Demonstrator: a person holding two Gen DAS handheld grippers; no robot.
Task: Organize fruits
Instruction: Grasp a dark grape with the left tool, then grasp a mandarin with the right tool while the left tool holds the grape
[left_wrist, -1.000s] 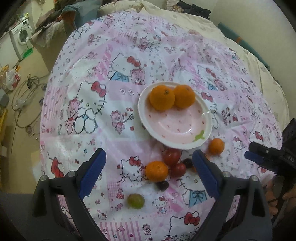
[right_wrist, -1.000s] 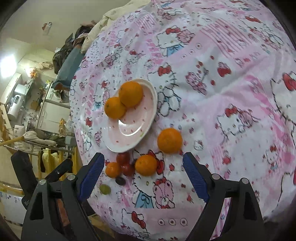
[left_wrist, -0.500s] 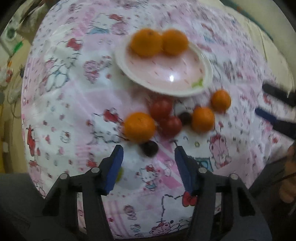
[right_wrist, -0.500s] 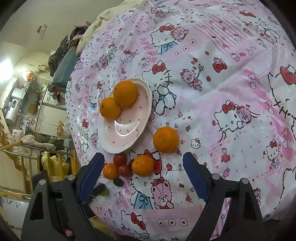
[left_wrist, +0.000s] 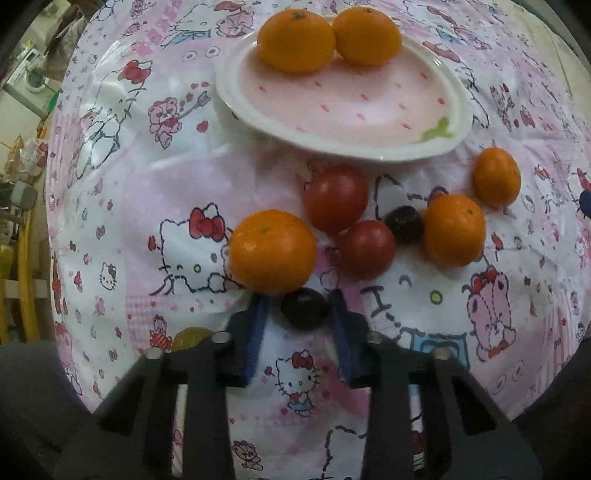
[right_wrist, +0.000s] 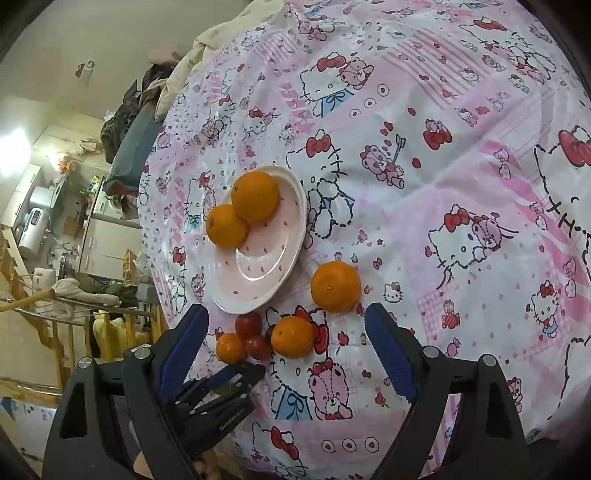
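Note:
A pink plate (left_wrist: 436, 147) holds two oranges (left_wrist: 295, 40); it also shows in the right wrist view (right_wrist: 291, 266). In front of it lie loose oranges (left_wrist: 273, 251), two red tomatoes (left_wrist: 336, 197) and dark grapes (left_wrist: 404, 229). My left gripper (left_wrist: 300, 314) has its blue fingers closed in around a dark grape (left_wrist: 304, 308), close on both sides; contact is unclear. A green grape (left_wrist: 190, 338) lies left of it. My right gripper (right_wrist: 286, 332) is open and empty, held above the table's near edge with an orange (right_wrist: 293, 336) between its fingers' lines.
The table wears a pink Hello Kitty cloth (right_wrist: 461, 184). Its edge drops off at the left, with room clutter and a washing machine (right_wrist: 35, 229) beyond. The left gripper (right_wrist: 221, 391) shows low in the right wrist view.
My left gripper moved forward and down to the fruit cluster and narrowed its jaws around the dark grape. The right gripper stayed almost still and open.

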